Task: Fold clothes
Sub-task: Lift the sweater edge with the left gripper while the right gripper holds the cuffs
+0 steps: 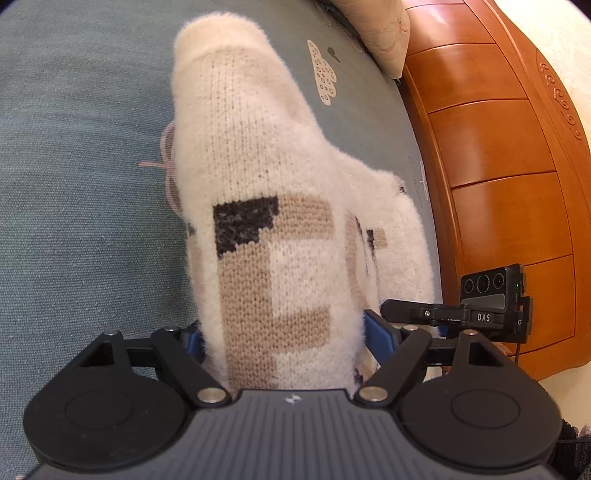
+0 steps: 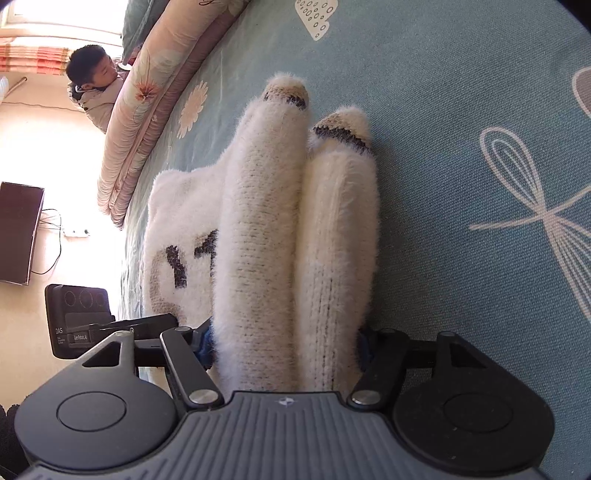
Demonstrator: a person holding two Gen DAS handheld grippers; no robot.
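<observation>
A fuzzy cream sweater with beige and black knitted blocks hangs over a teal bedsheet. My left gripper is shut on a thick bunch of it, with blue pads pressing both sides. In the right wrist view the sweater's two sleeves run side by side away from me, their striped cuffs at the far end. My right gripper is shut on them near the body. Both grippers hold the same edge close together; the fingertips are buried in the fabric.
An orange wooden bed board runs along the right, with a pale pillow beside it. A rolled floral quilt lies at the far side, and a person sits beyond it. A dark screen stands on the floor.
</observation>
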